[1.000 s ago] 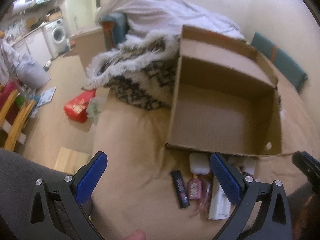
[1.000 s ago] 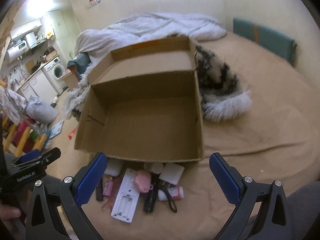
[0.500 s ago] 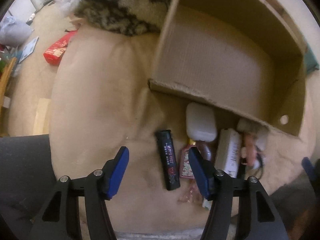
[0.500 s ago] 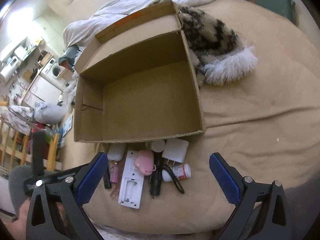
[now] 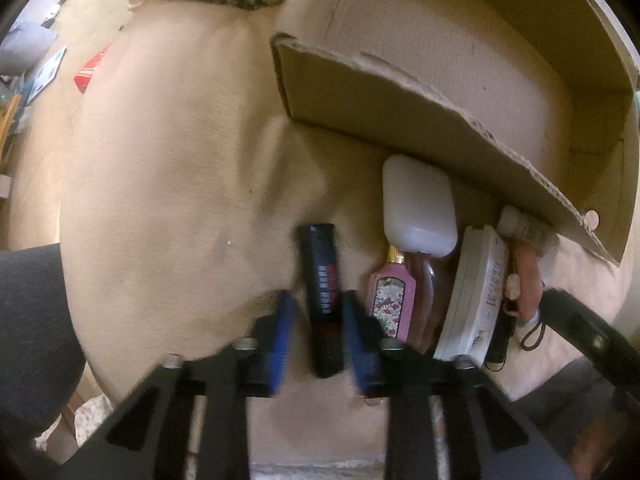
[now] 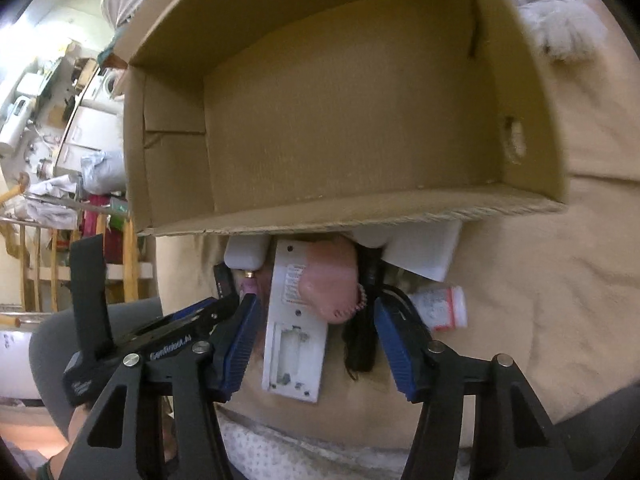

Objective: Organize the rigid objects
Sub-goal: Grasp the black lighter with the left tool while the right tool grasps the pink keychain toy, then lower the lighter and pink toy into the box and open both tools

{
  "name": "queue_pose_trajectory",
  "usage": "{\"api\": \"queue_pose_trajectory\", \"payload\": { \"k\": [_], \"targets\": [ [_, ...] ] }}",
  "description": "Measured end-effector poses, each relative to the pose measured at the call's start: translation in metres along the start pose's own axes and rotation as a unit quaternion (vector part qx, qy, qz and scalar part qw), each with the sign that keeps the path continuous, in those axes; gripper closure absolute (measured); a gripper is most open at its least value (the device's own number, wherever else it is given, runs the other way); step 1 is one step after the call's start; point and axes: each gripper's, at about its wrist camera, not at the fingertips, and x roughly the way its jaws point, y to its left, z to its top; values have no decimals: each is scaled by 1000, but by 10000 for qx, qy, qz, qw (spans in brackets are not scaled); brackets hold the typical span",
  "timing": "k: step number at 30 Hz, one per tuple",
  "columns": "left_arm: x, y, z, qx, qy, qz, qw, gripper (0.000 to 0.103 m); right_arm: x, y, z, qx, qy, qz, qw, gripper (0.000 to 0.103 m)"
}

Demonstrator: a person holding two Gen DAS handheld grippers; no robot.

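The left claw (image 5: 316,320) has just been closing, and its blue fingers now sit on both sides of the black lighter (image 5: 322,296), though blur hides whether they squeeze it. The right claw (image 6: 316,340) has been closing too, with the white flat case (image 6: 294,336) and pink pouch (image 6: 330,280) loose between its fingers. All these lie on the tan bed (image 5: 168,184), just near the empty cardboard box (image 6: 348,112).

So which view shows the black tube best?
The left wrist view: the black tube lies nearly whole, label up, between the left gripper pads. The right wrist view shows only its far end, behind that gripper.
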Motion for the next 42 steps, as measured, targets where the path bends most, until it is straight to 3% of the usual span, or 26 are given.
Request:
{"api": "queue_pose_trajectory", "payload": {
  "k": [3, 5, 7, 8, 9, 10, 21, 30, 34, 42],
  "targets": [
    [-1, -2, 5, -24, -6, -5, 10000, 87, 12, 9, 2, -203, -8, -202, 9996, 41],
    [-1, -2, 8, 4, -40, -4, 10000, 87, 20, 12, 3, -297, 28, -397, 9988, 47],
    [-5, -4, 7, 26, -120, 37, 9999, 88, 25, 12, 2, -366, -47, -762, 9964, 53],
    [-5, -4, 8, 18, -125, 45, 9999, 88, 27, 10, 2, -372, -48, -825, 9959, 58],
    [-8, -5, 8, 3, -129, 60, 9999, 88, 26, 8, 2, -344, -88, -816, 9960, 69],
    [-8, -6, 7, -5, -138, 67, 9999, 88, 25, 8, 2, -336, -114, -776, 9964, 71],
    [-27, -9, -10, 42, -350, 91, 9993, 88, -4, 22, -14, -662, -551, -701, 9938, 72],
    [-47, -13, -28, 100, -627, 411, 9971, 88, -43, 29, -28, -900, -1012, -678, 9885, 72],
    [-76, -14, -31, 133, -899, 427, 9949, 88, -63, 35, -31, -948, -1219, -514, 9867, 72],
    [-155, -29, -26, 262, -1660, 94, 9857, 88, -112, 50, -28, -1108, -1674, -154, 9795, 72]
  ]
}}
